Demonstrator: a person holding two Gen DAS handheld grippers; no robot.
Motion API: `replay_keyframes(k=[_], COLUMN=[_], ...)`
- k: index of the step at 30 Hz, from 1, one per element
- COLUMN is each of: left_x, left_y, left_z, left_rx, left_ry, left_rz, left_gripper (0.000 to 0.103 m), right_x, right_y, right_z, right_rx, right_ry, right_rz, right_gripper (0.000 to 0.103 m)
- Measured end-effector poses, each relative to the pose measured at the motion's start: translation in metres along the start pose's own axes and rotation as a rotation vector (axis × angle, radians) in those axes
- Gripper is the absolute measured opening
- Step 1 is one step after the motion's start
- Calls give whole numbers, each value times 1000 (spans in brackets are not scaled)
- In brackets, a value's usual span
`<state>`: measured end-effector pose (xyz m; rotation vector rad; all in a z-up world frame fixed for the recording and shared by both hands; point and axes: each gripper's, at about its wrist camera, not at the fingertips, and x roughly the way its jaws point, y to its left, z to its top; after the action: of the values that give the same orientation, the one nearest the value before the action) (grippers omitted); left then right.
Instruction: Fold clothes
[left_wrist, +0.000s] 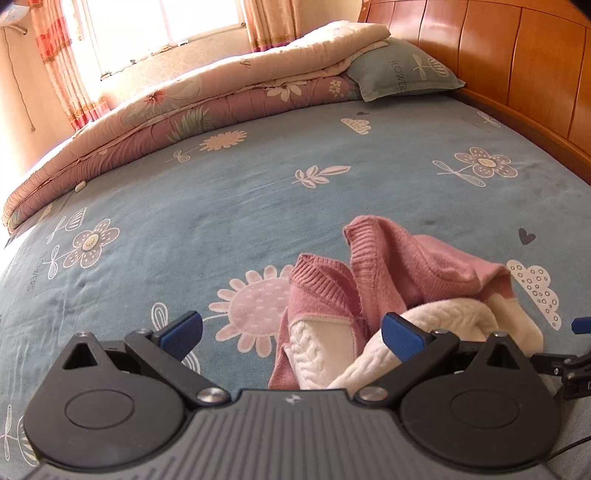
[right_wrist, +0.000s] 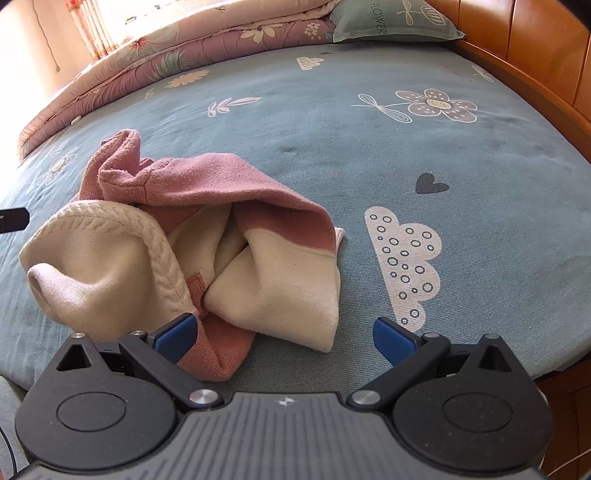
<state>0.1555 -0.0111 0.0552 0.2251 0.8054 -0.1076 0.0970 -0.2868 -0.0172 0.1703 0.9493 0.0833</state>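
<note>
Both views are lit brightly by daylight admitted through the window (left_wrist: 166, 22) beyond the far edge of the bed (left_wrist: 258, 206). The panes are blown out to white, and glare is spread over the curtains (left_wrist: 66, 74) and the folded quilt (left_wrist: 166, 110). Warm reflections are seen on the wooden headboard (left_wrist: 517, 66). Only soft shadows are cast. Focus is held sharp throughout. Strong fisheye bending is shown at the edges, and the corners are vignetted dark.

A crumpled pink-and-cream sweater (right_wrist: 207, 236) is lying on the blue floral bedsheet (right_wrist: 332, 125). The right gripper (right_wrist: 284, 334) is hovering with jaws spread wide, its left fingertip (right_wrist: 177, 332) touching the sweater's pink hem.
</note>
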Motion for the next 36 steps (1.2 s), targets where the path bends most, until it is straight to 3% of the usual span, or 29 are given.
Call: replay_keyframes(k=[11,17,23,30,36], left_x=[51,53,60,65,48], left_y=[-22,-11,-22,-17,-10], left_z=[-25,-60,-60,-65,-60], left_rx=[12,-7,104,73,91], left_ry=[164,202,142,110,86], left_rz=[-90,-124,-142,-202,-165], left_gripper=[102,103,103,103,102], right_x=[-5,2,-1,-2,-1], right_y=[-9,-2,8,7,27], right_z=[-5,-3,-6,0,11], right_rx=[13,-9,-52,-60,-149], right_ry=[0,5,-6,-17,-35], right_rz=[-10,16,42,35,49], right_gripper=[103,103,103,103,103])
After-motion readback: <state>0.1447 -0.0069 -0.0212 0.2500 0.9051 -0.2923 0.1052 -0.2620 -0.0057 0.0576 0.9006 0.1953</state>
